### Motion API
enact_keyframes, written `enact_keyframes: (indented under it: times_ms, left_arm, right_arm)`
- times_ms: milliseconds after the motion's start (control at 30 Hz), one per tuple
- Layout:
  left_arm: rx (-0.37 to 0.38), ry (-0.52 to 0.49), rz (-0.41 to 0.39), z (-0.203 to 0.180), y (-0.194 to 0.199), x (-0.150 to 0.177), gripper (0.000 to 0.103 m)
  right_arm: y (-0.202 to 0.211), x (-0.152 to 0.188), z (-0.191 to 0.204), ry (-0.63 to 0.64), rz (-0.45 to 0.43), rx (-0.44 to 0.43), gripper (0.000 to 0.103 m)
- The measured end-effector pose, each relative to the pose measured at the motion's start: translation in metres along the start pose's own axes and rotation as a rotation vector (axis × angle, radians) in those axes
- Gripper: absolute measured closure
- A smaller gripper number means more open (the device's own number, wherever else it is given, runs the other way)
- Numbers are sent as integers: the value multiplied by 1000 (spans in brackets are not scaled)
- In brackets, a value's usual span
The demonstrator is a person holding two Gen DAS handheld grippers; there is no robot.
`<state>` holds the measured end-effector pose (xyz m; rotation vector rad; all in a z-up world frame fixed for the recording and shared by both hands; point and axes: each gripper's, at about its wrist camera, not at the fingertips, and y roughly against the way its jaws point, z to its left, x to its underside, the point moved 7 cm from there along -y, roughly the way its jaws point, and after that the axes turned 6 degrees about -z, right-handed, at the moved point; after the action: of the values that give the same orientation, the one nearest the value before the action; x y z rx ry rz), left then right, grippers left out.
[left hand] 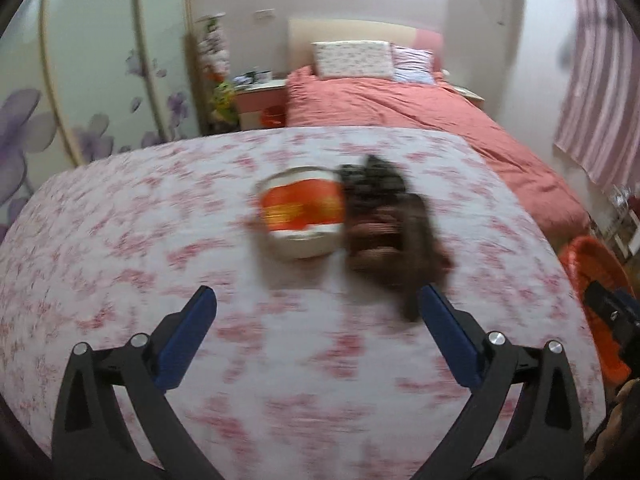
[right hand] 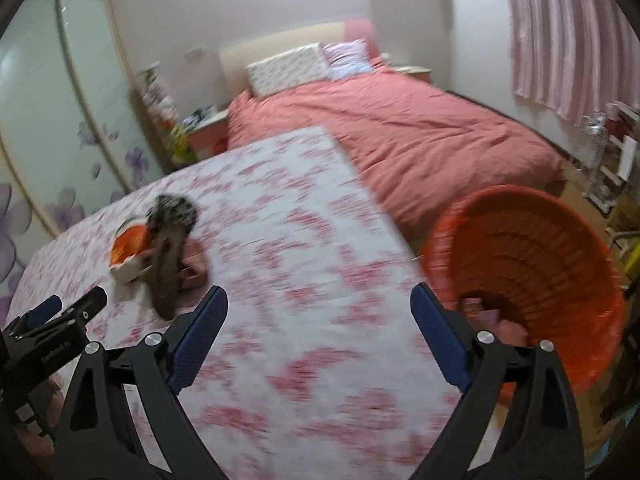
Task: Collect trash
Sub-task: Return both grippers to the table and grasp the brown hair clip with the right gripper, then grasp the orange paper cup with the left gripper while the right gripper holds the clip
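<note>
A table covered by a pink-flowered cloth (left hand: 120,240) is shown, with a bed in a salmon quilt (left hand: 400,100) behind it. Near the cloth's middle an orange-and-white paper tub (left hand: 302,210) is seen lying on its side, touched by a blurred dark brown scrap of trash (left hand: 384,236). The left gripper (left hand: 316,302) and right gripper (right hand: 318,300) are held above the cloth, fingers spread wide, nothing grasped. An orange basket (right hand: 532,240) is seen beside the cloth's right edge, some trash inside.
</note>
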<state>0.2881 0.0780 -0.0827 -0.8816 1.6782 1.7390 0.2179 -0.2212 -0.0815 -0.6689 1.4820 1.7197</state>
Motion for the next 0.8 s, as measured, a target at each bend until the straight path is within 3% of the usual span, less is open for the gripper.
enact_keyframes:
  times_ms: [200, 267, 400, 600, 733, 800]
  left_arm:
    - [-13, 111, 29, 63, -13, 5, 4]
    - [-10, 149, 41, 80, -18, 6, 4]
    - [-6, 183, 46, 100, -25, 10, 4]
    - [31, 210, 51, 111, -32, 12, 5]
    - [62, 224, 57, 109, -37, 11, 8]
    - [72, 232, 63, 106, -39, 10, 9]
  right_arm:
    - [-29, 7, 69, 74, 35, -105, 20]
    - [-37, 10, 87, 85, 45, -131, 29]
    - [-56, 11, 116, 122, 51, -130, 39]
    - [-75, 10, 126, 133, 62, -111, 42]
    - [-83, 12, 130, 147, 76, -99, 50]
    - [-88, 14, 131, 147, 85, -108, 59]
